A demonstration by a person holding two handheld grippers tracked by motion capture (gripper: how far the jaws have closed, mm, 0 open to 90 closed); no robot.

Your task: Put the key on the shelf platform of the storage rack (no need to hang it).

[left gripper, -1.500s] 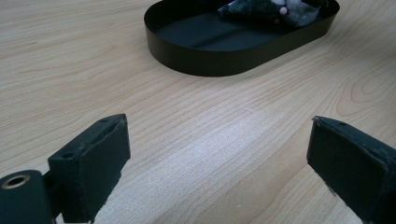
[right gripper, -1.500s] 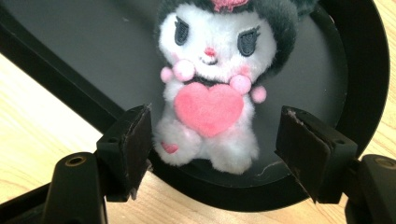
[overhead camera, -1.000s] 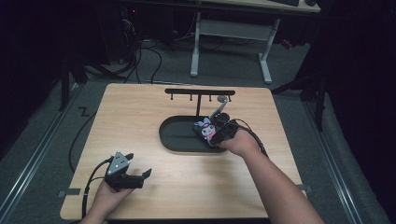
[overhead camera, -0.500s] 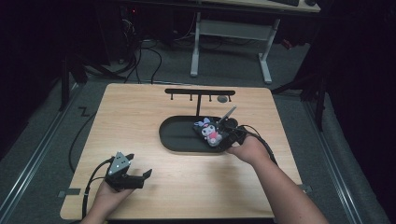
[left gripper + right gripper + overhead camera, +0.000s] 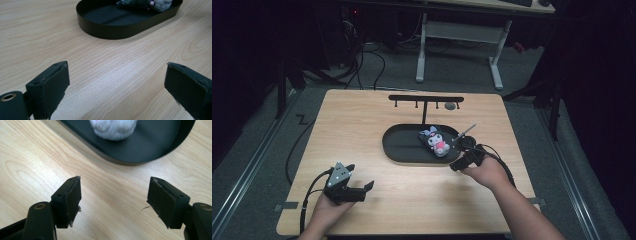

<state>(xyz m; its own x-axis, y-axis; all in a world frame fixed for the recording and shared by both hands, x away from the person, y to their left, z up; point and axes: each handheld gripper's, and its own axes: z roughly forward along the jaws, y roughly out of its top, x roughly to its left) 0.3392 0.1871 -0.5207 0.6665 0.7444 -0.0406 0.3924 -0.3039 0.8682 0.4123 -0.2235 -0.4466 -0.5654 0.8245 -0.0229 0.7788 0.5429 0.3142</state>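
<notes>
A small plush toy, dark grey and white with some pink, lies in the right half of a black oval tray at the table's middle. My right gripper hovers over bare wood just outside the tray's near right rim, open with nothing between its jaws. In the right gripper view, the gripper faces the tray rim and the toy's white part. My left gripper rests near the front left edge, open and empty. The left gripper view looks between that gripper's jaws toward the tray wall and the plush toy.
A black rack with small hooks stands behind the tray, with a small grey round thing next to it. A thin rod slants up near my right hand. Cables trail from both grippers.
My right gripper has drawn back from over the plush toy to the table outside the tray's near right rim. The toy stays in the tray. The left gripper has not moved.
</notes>
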